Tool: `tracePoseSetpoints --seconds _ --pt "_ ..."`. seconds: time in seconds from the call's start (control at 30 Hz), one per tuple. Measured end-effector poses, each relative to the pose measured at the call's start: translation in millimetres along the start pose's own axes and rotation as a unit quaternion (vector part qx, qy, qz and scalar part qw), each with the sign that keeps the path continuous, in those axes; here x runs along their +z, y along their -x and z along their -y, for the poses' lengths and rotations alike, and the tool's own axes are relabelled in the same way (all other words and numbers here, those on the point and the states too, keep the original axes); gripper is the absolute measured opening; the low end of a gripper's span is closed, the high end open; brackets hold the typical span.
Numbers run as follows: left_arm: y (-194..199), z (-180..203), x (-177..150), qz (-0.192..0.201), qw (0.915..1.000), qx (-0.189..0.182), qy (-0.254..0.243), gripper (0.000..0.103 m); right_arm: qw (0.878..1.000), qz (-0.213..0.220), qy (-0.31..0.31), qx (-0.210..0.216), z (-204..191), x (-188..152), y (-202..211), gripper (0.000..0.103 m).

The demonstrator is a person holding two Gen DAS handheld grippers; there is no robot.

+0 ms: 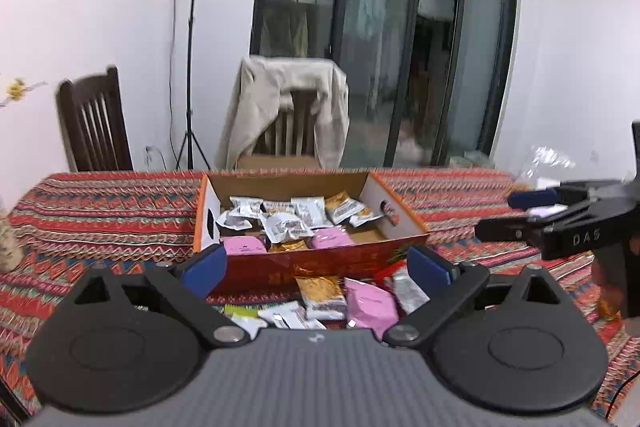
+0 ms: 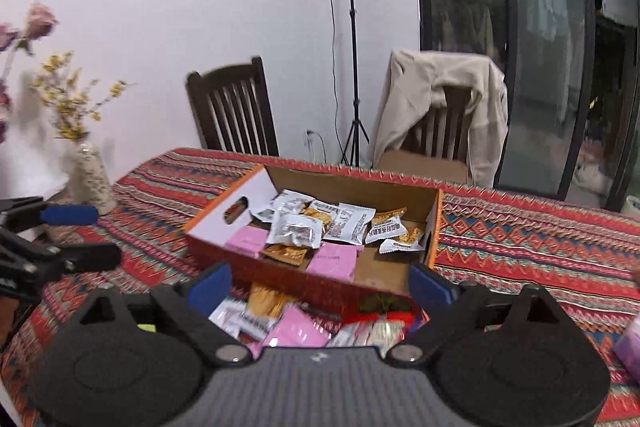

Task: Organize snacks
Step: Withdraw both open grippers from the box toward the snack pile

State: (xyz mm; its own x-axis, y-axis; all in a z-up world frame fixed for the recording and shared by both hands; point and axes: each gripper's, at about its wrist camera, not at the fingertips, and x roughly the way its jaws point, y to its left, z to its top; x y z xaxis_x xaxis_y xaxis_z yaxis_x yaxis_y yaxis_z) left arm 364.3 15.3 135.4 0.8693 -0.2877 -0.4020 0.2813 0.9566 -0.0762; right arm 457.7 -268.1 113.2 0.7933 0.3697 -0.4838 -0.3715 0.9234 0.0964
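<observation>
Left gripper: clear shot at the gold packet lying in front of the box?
Probably yes. The left gripper is open and empty, and the gold packet lies between its fingers' line, on top of the loose pile outside the box. Nothing covers it.

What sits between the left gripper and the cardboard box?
Loose snack packets, gold, pink, silver and white, lie on the tablecloth between the open left gripper and the cardboard box; the left wrist view shows this.
</observation>
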Motion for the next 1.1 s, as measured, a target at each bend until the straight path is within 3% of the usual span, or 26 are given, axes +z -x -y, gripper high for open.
tracePoseSetpoints --seconds 0.23,0.47,0.63,0.77,1.1 --pt "86.8 25.0 -60.8 0.051 0.9975 0.048 -0.004 0.101 0.999 0.034 0.013 -0.007 -21.6 -61.6 76.9 0.101" --pt "127.8 38.2 -127.1 0.026 0.996 0.086 0.005 0.102 0.998 0.055 0.001 -0.006 -43.2 -137.9 127.8 0.103" --pt "129.9 45.2 -163.2 -0.014 0.9953 0.095 -0.015 0.102 0.996 0.049 0.036 -0.068 -61.7 -193.8 133.2 0.103" --pt "128.3 47.2 -170.0 -0.02 0.9955 0.091 -0.017 0.102 0.998 0.016 0.004 -0.06 -58.2 -220.2 123.7 0.103" --pt "99.4 39.2 -165.4 -0.036 0.9966 0.073 -0.012 0.102 0.997 -0.005 -0.017 -0.073 -54.1 -236.1 110.1 0.103"
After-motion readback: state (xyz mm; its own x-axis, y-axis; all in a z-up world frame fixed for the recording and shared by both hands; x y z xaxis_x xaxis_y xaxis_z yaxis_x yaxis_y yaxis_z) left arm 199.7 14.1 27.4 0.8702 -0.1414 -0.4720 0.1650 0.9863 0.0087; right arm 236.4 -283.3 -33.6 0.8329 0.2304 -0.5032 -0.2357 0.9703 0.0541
